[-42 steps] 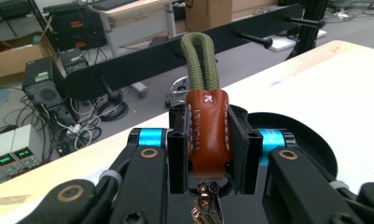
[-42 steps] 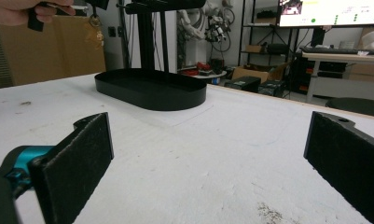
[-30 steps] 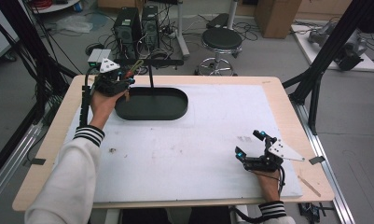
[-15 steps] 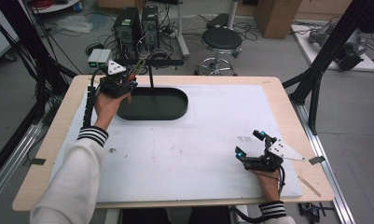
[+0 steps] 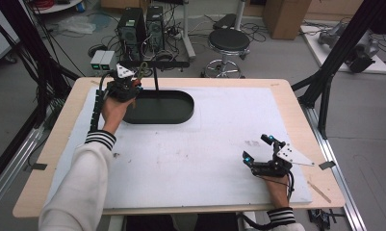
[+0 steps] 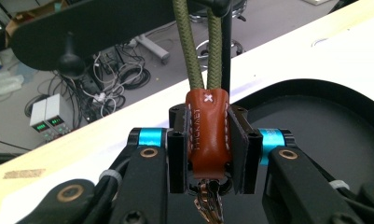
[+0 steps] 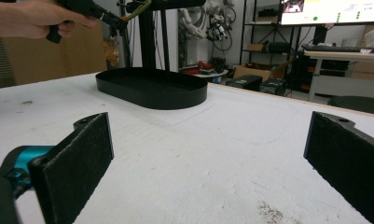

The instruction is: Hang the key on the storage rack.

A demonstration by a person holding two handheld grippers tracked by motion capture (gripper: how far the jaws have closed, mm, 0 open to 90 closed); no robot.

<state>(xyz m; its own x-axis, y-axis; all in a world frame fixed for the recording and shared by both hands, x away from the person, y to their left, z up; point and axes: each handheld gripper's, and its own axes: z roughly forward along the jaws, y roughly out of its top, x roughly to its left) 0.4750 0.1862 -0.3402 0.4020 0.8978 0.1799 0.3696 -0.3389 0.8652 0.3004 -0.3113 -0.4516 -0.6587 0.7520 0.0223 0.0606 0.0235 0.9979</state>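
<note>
Pinching the brown leather tab [image 6: 207, 133] between them, the left gripper's [image 6: 207, 154] fingers are closed.

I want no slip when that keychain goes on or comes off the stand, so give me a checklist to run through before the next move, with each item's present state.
1. Left gripper shut on the brown leather key fob: ok.
2. Olive green cord loop runs up from the fob to the black stand's crossbar: ok; whether it is hooked over the bar, cannot tell.
3. Keys below the fob hang free: cannot tell, they are mostly hidden.
4. Black oval tray lies under the stand: ok.
5. Right gripper open, low over the white mat, apart from the tray: ok.
</note>
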